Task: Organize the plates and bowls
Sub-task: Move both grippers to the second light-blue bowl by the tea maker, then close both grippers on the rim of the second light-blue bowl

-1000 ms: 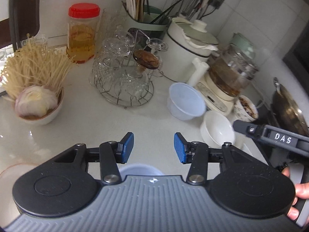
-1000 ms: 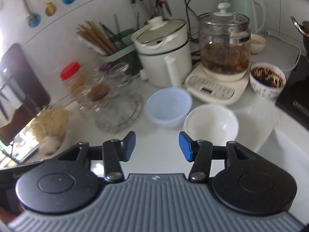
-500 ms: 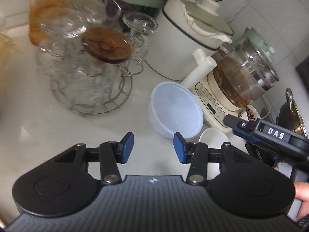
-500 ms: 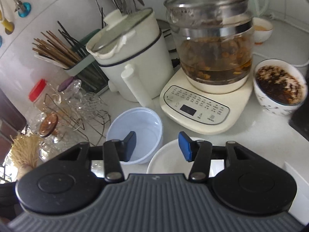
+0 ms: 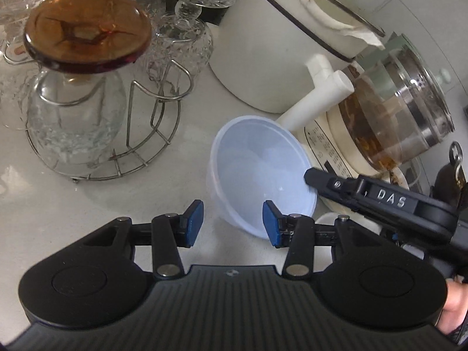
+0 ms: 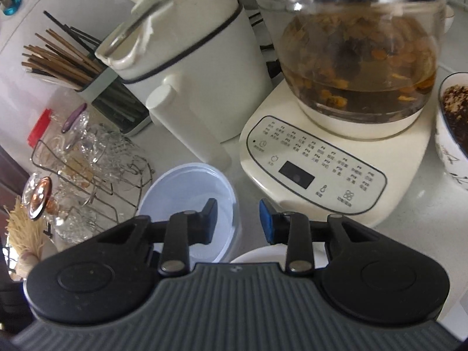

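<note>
i'm at the grasp step on the pale blue plastic bowl (image 5: 260, 175), which stands upright on the white counter (image 5: 146, 193), just in front of the white pot (image 5: 280, 49) and beside the cream base of the glass kettle (image 6: 318, 169). a wire rack of glassware (image 5: 96, 117) stands off to its other side.

my right gripper (image 6: 238, 219) straddles the bowl's rim on the kettle side: one finger is inside the bowl, the other outside it, and the jaws are closing with the wall between them. i can't see the pads pressing on the plastic yet, so i count that claw as not yet clenched. in the left wrist view its black finger shows reaching over the same rim.

my left gripper (image 5: 232, 223) is released, jaws apart, with nothing between them. its blue pad on the bowl's side is close to the near wall of the bowl; i can't tell whether it touches.

a white bowl (image 6: 257, 256) sits just beside the blue one, mostly hidden under the right gripper; a patterned bowl holding dark contents (image 6: 456, 122) stands at the far edge, past the kettle.

next, i judge, the right jaws need to finish closing on the thin wall, gently, since soft plastic may flex or slip. then i'd lift straight up to clear the pot's handle, likely to nest it with the white bowl.
</note>
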Tool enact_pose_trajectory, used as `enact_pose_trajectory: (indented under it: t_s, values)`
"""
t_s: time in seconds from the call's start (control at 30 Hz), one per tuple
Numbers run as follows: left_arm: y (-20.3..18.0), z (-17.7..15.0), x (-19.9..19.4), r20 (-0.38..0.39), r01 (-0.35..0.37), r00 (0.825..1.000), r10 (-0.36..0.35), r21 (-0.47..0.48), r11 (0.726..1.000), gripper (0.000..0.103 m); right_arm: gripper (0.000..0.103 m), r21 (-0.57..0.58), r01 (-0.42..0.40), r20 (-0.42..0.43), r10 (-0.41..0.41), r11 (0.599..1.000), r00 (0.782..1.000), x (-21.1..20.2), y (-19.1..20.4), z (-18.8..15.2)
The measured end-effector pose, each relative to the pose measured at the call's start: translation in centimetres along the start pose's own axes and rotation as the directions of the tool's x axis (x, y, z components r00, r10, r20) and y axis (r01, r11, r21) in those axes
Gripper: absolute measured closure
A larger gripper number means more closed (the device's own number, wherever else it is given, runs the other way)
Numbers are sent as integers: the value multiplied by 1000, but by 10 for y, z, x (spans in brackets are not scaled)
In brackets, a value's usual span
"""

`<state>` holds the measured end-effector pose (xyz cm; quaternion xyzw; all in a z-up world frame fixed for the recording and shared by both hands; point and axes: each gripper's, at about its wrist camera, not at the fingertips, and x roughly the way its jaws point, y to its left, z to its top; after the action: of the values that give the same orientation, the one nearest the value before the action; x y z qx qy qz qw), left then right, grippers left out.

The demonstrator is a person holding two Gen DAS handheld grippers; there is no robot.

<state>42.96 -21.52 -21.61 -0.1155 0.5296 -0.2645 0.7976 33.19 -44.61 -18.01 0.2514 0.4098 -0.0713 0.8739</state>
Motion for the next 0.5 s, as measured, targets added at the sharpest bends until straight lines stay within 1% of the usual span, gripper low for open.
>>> enact_pose_trajectory:
  t_s: [0.03, 0.07, 0.13, 0.2, 0.3, 0.33, 0.37, 0.43, 0.5]
  values:
    - [0, 0, 2, 4, -2, 1000, 2, -9, 1000, 53, 72, -19, 13, -13, -13, 1000, 1000, 3, 1, 1]
    - [0, 0, 3, 9, -8, 1000, 8, -21, 1000, 56, 74, -37, 20, -17, -21, 999, 1000, 5, 3, 1]
    - [0, 2, 7, 10, -22, 1000, 22, -47, 999, 59, 74, -48, 18, -30, -19, 999, 999, 11, 2, 2]
    - [0, 3, 10, 10, -22, 1000, 23, -61, 998, 64, 77, -44, 14, -42, -16, 999, 999, 15, 0, 2]
    - [-3, 5, 14, 13, -35, 999, 36, -60, 998, 75, 81, -46, 0, -44, -2, 999, 999, 19, -1, 3]
    - [-3, 5, 16, 12, -40, 999, 41, -60, 997, 82, 86, -44, -9, -45, 7, 999, 999, 20, -1, 3]
    - [-3, 6, 17, 11, -43, 999, 44, -64, 997, 86, 88, -41, -15, -44, 14, 999, 999, 21, -2, 3]
    - [-5, 7, 18, 7, -46, 999, 46, -63, 997, 87, 91, -40, -33, -44, 31, 999, 999, 22, -2, 3]
    - [-2, 13, 15, -5, -36, 999, 35, -65, 997, 88, 91, -25, -47, -32, 46, 999, 998, 19, -2, 4]
